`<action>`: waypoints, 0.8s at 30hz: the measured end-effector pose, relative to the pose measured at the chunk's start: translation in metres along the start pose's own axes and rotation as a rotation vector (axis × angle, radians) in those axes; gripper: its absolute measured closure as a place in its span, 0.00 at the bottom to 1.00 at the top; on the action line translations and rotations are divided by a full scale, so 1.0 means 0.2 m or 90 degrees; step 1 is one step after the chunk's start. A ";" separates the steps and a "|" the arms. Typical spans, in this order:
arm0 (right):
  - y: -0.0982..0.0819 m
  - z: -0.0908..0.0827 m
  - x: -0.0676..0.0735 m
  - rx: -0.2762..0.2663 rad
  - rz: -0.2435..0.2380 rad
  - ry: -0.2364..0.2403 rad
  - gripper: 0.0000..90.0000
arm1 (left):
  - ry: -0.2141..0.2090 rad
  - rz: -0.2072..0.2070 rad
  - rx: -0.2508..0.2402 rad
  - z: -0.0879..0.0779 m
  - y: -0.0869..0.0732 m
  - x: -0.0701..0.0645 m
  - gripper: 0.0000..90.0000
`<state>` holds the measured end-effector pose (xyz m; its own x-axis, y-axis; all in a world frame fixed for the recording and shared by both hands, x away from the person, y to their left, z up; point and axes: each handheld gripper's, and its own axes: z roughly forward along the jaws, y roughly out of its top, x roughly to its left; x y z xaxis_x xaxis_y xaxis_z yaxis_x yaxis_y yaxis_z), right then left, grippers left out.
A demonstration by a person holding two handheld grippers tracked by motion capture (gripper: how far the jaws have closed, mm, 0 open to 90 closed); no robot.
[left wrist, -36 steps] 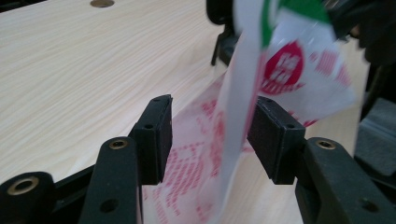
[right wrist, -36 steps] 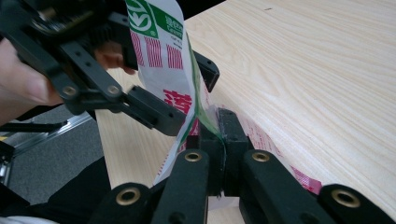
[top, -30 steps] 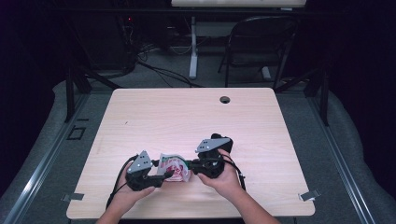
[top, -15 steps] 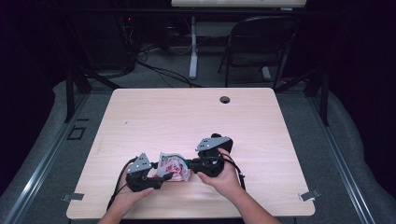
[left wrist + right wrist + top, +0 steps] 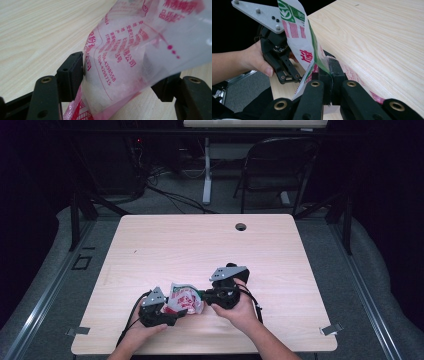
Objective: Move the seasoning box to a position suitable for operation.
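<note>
A clear plastic bag (image 5: 185,299) with red and green print hangs between my two grippers, just above the wooden table (image 5: 200,245) near its front edge. The right gripper (image 5: 205,295) is shut on the bag's green and white edge (image 5: 317,62), its pads (image 5: 335,68) pinched together on the film. My left gripper (image 5: 177,312) has just been opening its jaws. The bag's bulging lower part (image 5: 130,50) sits between them. The left pad (image 5: 72,72) rests against the film, and the other pad is half hidden behind it. A hand holds each gripper.
A round cable hole (image 5: 241,226) sits near the table's far edge. A dark folding chair (image 5: 280,165) and a white desk leg (image 5: 206,170) stand beyond the table. Grey floor and metal rails run along both sides.
The left hand has sunk a little toward the table and its jaws stand wider around the bag. The right hand and its grip have stayed still.
</note>
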<state>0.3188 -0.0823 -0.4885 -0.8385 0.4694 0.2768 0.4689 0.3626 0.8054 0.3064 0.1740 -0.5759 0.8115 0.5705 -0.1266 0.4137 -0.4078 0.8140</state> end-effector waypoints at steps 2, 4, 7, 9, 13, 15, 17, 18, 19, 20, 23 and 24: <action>0.00 0.00 0.00 0.000 0.001 0.000 1.00 | 0.004 0.002 0.003 0.01 -0.01 -0.01 0.36; 0.00 0.00 0.00 0.000 0.002 0.000 1.00 | 0.004 0.004 0.005 0.02 -0.01 -0.01 0.35; 0.00 0.00 0.00 -0.003 0.005 -0.001 1.00 | 0.011 0.013 0.005 0.02 -0.01 -0.02 0.39; 0.00 0.00 0.00 -0.003 0.008 -0.004 1.00 | 0.013 0.014 0.005 0.02 -0.01 -0.02 0.43; 0.00 -0.01 -0.01 -0.009 0.015 -0.002 1.00 | 0.020 0.009 0.013 0.02 0.00 -0.03 0.51; 0.00 -0.02 -0.01 -0.010 0.015 -0.001 1.00 | 0.021 0.002 0.021 0.01 0.01 -0.04 0.54; 0.01 -0.02 -0.02 -0.012 0.014 0.001 1.00 | 0.014 -0.007 0.022 0.00 0.02 -0.05 0.56; 0.01 -0.03 -0.02 -0.014 0.017 0.003 1.00 | 0.010 -0.011 0.021 0.00 0.02 -0.06 0.57; 0.01 -0.03 -0.03 -0.017 0.018 0.004 1.00 | 0.007 -0.015 0.022 0.00 0.03 -0.06 0.58; 0.01 -0.04 -0.03 -0.019 0.021 0.003 1.00 | 0.005 -0.019 0.024 0.00 0.03 -0.06 0.58; 0.01 -0.04 -0.05 -0.018 0.025 0.008 1.00 | 0.002 -0.026 0.022 0.02 0.03 -0.07 0.58; 0.01 -0.04 -0.05 -0.015 0.027 0.011 1.00 | 0.000 -0.026 0.021 0.02 0.02 -0.07 0.58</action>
<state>0.3260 -0.0932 -0.4846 -0.8223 0.4703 0.3203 0.4980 0.3225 0.8050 0.2986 0.1610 -0.5729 0.7937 0.5870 -0.1598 0.4598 -0.4068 0.7894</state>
